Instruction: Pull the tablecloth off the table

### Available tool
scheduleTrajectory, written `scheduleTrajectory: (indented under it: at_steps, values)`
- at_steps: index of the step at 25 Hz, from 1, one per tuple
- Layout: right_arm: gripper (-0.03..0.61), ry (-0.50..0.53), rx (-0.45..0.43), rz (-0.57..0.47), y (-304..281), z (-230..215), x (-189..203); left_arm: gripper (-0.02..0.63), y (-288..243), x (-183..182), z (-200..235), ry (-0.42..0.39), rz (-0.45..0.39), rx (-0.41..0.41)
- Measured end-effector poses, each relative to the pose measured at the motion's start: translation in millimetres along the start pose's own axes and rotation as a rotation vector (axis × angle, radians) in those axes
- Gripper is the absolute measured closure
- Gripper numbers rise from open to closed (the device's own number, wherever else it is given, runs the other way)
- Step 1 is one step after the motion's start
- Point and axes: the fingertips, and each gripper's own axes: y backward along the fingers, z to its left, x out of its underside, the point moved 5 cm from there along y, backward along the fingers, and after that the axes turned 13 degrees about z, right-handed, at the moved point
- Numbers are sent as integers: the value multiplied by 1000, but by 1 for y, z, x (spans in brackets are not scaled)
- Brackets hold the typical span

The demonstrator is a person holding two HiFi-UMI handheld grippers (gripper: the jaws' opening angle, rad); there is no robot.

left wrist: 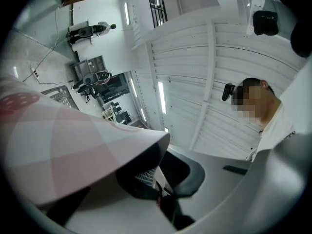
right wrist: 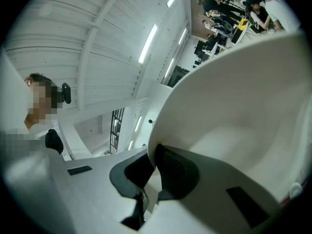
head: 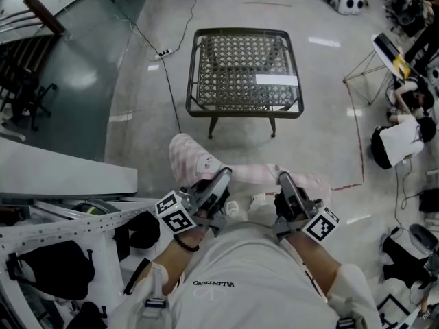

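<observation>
The pink-checked tablecloth (head: 195, 160) hung bunched in front of the person's body, clear of the low wicker surface (head: 245, 112), which stood bare on the grey floor (head: 322, 149) ahead. The left hand-held gripper (head: 221, 179) and the right hand-held gripper (head: 285, 181), side by side at the waist, each pinched a fold of the tablecloth.

Head view steeply down over table (head: 233, 74); both gripper views up toward shared ceiling (left wrist: 195, 57).
</observation>
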Motion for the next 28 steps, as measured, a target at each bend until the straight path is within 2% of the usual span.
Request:
scheduleTrajectory:
  at_steps: [11,28]
  values:
    - [568,-28,1,2,-2,-4,0,611,0,0,0,-4,5,-7]
    - [568,3,4,3,-1,-2,0,611,0,0,-1,-15,6,-7]
